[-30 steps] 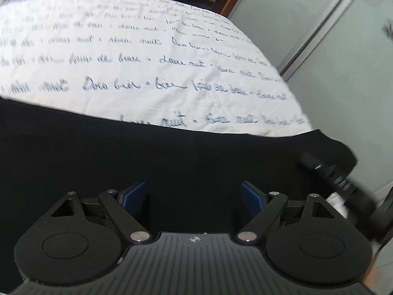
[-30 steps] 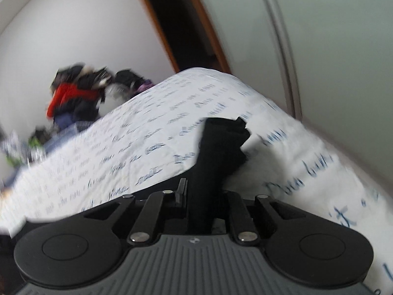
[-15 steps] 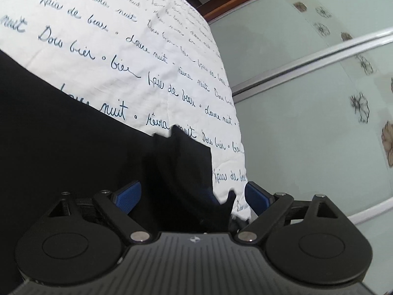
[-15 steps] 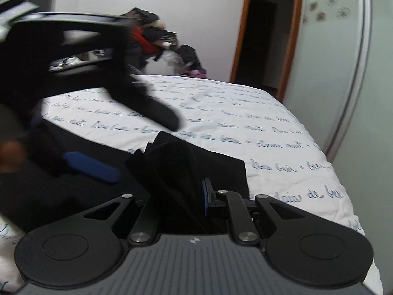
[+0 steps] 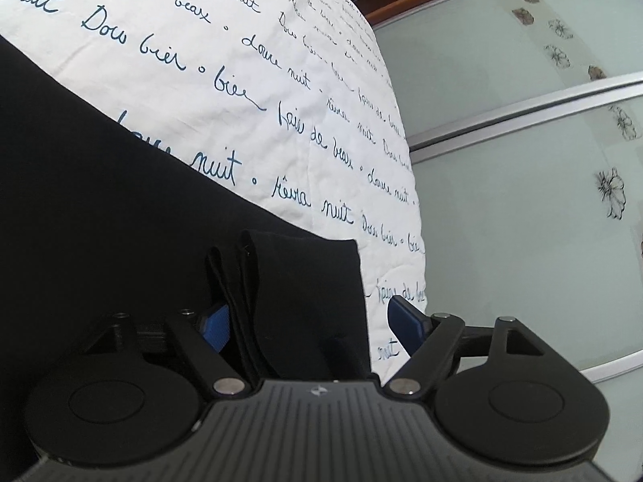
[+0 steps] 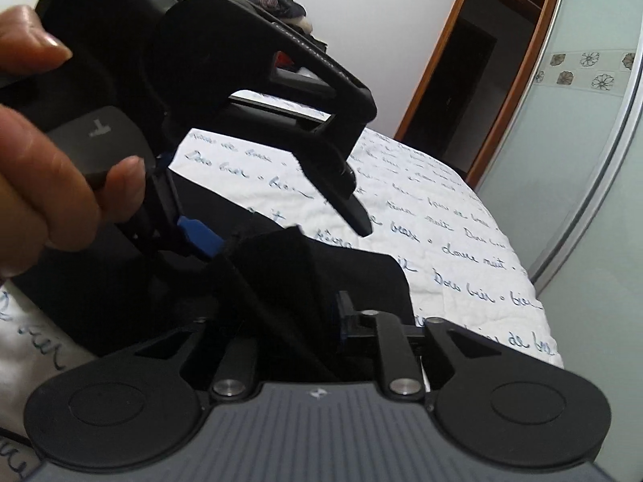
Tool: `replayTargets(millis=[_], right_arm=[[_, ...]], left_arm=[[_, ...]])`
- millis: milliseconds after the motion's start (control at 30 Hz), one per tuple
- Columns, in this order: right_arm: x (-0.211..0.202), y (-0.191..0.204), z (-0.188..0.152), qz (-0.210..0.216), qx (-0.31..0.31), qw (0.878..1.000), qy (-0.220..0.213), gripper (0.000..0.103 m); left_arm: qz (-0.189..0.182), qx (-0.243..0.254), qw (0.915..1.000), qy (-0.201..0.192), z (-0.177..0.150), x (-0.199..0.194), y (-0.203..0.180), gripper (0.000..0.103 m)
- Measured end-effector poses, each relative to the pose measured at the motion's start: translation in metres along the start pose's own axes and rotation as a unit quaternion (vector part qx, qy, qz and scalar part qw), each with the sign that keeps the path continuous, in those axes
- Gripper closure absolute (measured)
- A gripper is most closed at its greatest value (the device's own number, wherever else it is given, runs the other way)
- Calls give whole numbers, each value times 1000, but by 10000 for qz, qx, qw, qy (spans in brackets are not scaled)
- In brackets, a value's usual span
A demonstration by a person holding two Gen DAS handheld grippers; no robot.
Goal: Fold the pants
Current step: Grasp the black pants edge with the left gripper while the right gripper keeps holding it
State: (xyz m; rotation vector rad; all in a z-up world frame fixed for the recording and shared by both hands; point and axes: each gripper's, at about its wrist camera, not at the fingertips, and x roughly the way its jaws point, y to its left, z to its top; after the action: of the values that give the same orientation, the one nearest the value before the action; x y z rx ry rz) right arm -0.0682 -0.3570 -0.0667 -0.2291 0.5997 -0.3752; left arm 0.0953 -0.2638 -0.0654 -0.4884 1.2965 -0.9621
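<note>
The black pants lie spread on the bed, and one bunched end stands up between my two grippers. My left gripper straddles that bunch. Its jaws are closing: the left pad is at the cloth, the right pad is still apart from it. In the right wrist view the left gripper reaches in from the upper left, held by a hand. My right gripper holds the same bunch. Its jaws are opening, with the cloth still filling the gap between them.
The white bedspread with blue script covers the bed, and its edge drops off on the right. Frosted sliding doors stand close beside the bed. A dark doorway and a pile of clothes lie beyond the far end.
The right gripper rolled level and carried the bunched end over to the left gripper. The left gripper rolled and sank, so the bunch now stands between its jaws. The right jaws have parted slightly.
</note>
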Motion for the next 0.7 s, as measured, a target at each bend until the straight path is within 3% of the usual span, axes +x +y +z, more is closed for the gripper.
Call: replayTargets(millis=[67,100,200,267,300,400,533,700], right_arm=[[2,0,-1,-101,-65,9999,76,49],[1,0,-1,-104,-108,9999,30,48],[-4,1,-2,8,-131,9999,-51,52],[-2,2,-2,50,-113,9999,11,76],[-2,1,-1,69,-89,9999,38,79],[-3,1,-2,86,-82,9999,24,87],[-6,-3,0,187,137,9997,-30,90],[-11,-19,6,508,724,9960,-154,90]], left_arm=[[68,121,9999,-20,-1,1,-2,30],[127,206,9997,-38,-2,1,-3,34],[322,443,9985,-77,-3,2,-6,52],[380,524,9979,-47,-4,3,-6,64],[416,563,9975,-23,-5,3,-5,74],[592,778,9952,-66,-8,2,-7,88],[699,1156,9905,-243,-12,-4,-16,92],[993,1796,9772,-536,-20,-19,-34,93]])
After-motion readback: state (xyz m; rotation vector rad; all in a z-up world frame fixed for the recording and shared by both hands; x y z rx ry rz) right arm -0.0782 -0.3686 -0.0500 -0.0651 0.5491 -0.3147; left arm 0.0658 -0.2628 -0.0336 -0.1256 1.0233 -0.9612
